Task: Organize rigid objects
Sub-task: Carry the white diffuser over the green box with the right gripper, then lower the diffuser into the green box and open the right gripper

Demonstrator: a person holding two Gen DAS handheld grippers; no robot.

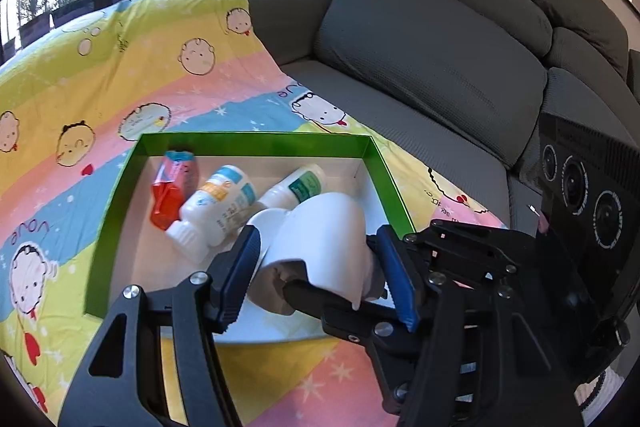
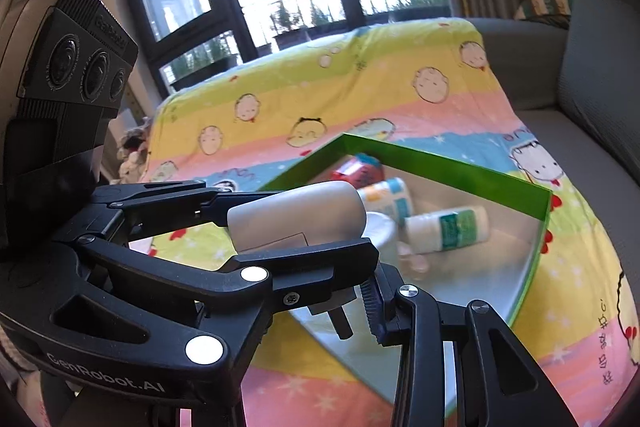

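I am holding the glossy white curved plastic object [image 1: 324, 243] over the shallow green-walled box [image 1: 256, 141] on the cartoon-print pastel sheet [image 1: 120, 75]; the left gripper [image 1: 320, 267] is clamping it between blue pads; the right gripper [image 2: 352, 267] is clenched on its underside fitting; one red pouch [image 1: 172, 187] and two white labelled bottles [image 1: 218, 205] are lying inside the box; a grey sofa [image 1: 420, 59] is sitting just beside.

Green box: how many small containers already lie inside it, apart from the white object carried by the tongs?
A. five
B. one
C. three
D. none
C: the green box holds a red pack, an orange-and-blue labelled bottle and a green-labelled bottle.
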